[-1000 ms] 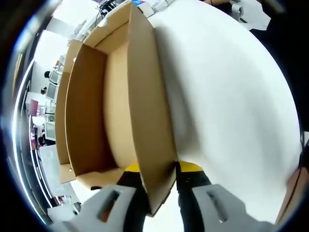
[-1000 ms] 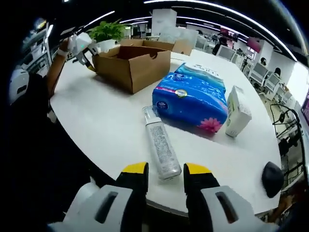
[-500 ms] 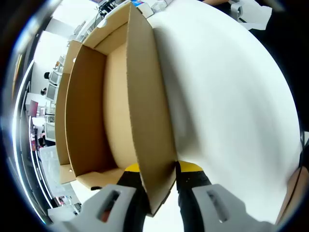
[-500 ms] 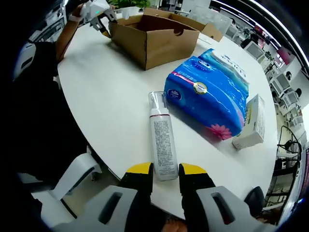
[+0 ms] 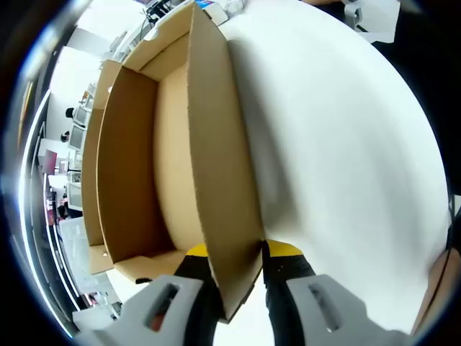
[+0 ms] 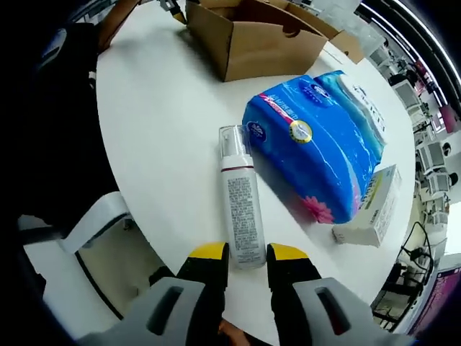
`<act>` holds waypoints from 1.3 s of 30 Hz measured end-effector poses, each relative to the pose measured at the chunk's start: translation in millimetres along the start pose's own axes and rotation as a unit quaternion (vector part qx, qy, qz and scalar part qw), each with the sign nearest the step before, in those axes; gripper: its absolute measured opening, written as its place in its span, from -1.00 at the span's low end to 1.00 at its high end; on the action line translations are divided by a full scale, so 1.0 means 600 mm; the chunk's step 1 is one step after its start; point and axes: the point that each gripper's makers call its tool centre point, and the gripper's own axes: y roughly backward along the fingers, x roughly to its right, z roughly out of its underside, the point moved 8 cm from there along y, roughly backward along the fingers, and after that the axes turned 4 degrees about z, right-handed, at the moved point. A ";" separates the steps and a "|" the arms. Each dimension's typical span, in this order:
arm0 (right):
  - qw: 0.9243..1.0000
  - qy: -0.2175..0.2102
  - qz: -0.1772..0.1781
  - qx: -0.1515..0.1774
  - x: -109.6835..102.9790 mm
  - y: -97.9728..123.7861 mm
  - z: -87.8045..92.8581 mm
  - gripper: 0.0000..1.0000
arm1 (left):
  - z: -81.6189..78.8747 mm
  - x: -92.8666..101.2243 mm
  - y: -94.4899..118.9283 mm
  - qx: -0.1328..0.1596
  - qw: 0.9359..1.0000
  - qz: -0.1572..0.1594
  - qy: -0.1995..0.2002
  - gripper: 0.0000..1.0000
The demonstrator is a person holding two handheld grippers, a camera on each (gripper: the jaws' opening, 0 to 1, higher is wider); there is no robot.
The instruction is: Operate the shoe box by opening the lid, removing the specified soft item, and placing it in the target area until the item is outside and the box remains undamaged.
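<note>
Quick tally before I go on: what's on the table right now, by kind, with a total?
Cardboard shoe box: 1, open
Blue tissue pack: 1
Pump bottle: 1, lying on its side
Small white carton: 1
Total: 4

Nothing I can read: the print on the pump bottle (image 6: pixel 241 216) between my right jaws and the blue tissue pack (image 6: pixel 324 151) beyond is too small.
</note>
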 end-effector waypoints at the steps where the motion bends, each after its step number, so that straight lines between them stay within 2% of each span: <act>1: 1.000 0.011 -0.004 0.000 0.001 0.000 -0.002 -0.59 | 0.000 0.000 0.000 0.000 1.000 0.000 0.000 -0.60; 9: 0.996 0.088 -0.031 -0.010 0.029 -0.011 -0.012 -0.59 | 0.000 0.000 0.000 0.000 1.000 0.000 0.000 -0.60; 13: 0.994 0.100 -0.034 -0.017 0.041 -0.016 -0.016 -0.59 | 0.000 0.000 0.000 -0.001 1.000 0.000 0.000 -0.60; 18: 0.990 0.136 -0.040 -0.024 0.048 -0.019 -0.023 -0.59 | 0.001 0.000 -0.001 -0.001 1.000 0.000 0.000 -0.60; 21: 0.989 0.139 -0.044 -0.029 0.050 -0.020 -0.026 -0.59 | 0.001 0.000 -0.001 0.000 1.000 0.000 -0.002 -0.60; 33: 0.978 0.198 -0.044 -0.041 0.061 -0.027 -0.035 -0.59 | 0.002 0.000 -0.001 0.003 1.000 -0.001 -0.004 -0.60; 39: 0.977 0.207 -0.036 -0.039 0.064 -0.027 -0.036 -0.59 | 0.002 0.001 -0.001 0.002 1.000 -0.001 -0.004 -0.60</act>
